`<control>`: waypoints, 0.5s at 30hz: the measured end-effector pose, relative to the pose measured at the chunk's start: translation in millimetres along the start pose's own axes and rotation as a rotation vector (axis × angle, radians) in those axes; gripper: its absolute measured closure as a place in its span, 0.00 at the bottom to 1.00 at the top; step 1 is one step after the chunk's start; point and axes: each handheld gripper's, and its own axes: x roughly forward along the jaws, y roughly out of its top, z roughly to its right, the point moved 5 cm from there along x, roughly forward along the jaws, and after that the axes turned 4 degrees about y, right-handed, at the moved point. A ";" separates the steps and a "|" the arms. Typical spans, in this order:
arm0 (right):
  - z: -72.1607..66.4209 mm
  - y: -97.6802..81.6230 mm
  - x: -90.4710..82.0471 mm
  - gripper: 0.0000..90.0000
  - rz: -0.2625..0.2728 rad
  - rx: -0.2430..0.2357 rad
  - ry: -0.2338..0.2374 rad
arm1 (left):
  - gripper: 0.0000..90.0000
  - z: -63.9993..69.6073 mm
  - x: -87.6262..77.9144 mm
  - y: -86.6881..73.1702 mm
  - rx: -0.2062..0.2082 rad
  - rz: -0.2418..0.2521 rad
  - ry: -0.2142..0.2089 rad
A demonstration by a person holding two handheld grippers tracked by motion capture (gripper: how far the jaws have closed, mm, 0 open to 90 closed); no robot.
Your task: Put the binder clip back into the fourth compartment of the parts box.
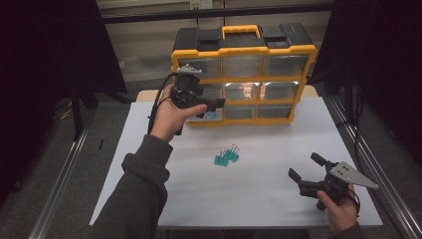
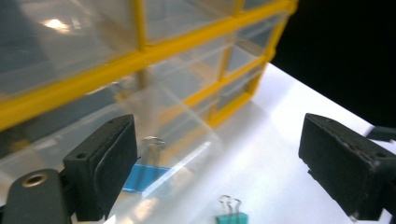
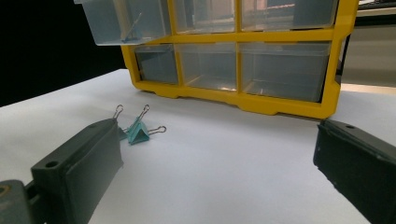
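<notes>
A yellow and black organizer [image 1: 244,50] with clear drawers stands at the back of the white table [image 1: 249,199]. Its left middle drawer [image 3: 121,21] is pulled out, and a blue binder clip [image 2: 142,177] lies inside it. My left gripper [image 1: 211,105] hangs just in front of that drawer, open, with nothing between its jaws [image 2: 219,135]. Several teal binder clips [image 1: 226,157] lie in a cluster mid-table. My right gripper [image 1: 306,167] rests low near the front right corner, open and empty, pointing toward the clips [image 3: 135,130].
The other drawers [image 3: 285,70] of the organizer are pushed in and look empty. Dark curtains and metal rails flank the table on both sides. Bare white tabletop lies between the clips and the right gripper.
</notes>
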 end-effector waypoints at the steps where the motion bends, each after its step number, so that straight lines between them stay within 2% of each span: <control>1: 0.0 0.1 0.0 0.01 0.001 -0.001 -0.001 | 0.12 6.5 -1.0 -3.9 0.007 0.003 -0.014; 2: 0.0 0.1 -0.1 0.01 0.000 -0.001 -0.001 | 0.12 6.5 -1.0 -3.9 0.007 0.003 -0.014; 5: 0.4 0.1 -0.2 0.01 0.000 0.001 -0.005 | 0.12 16.4 -2.1 -10.1 0.006 0.014 -0.058; 10: -0.1 0.0 0.1 0.01 0.000 0.000 -0.001 | 0.11 29.6 -2.1 -27.1 0.013 0.019 -0.087; 13: 0.0 0.0 0.1 0.01 0.000 -0.003 0.000 | 0.11 32.2 -0.7 -33.3 0.014 0.019 -0.081; 14: 0.0 0.1 -0.1 0.01 0.000 -0.002 -0.001 | 0.11 33.4 0.2 -36.5 0.014 0.021 -0.096; 15: 0.1 0.1 -0.2 0.01 0.000 -0.002 -0.002 | 0.10 35.5 1.9 -43.4 0.009 0.025 -0.091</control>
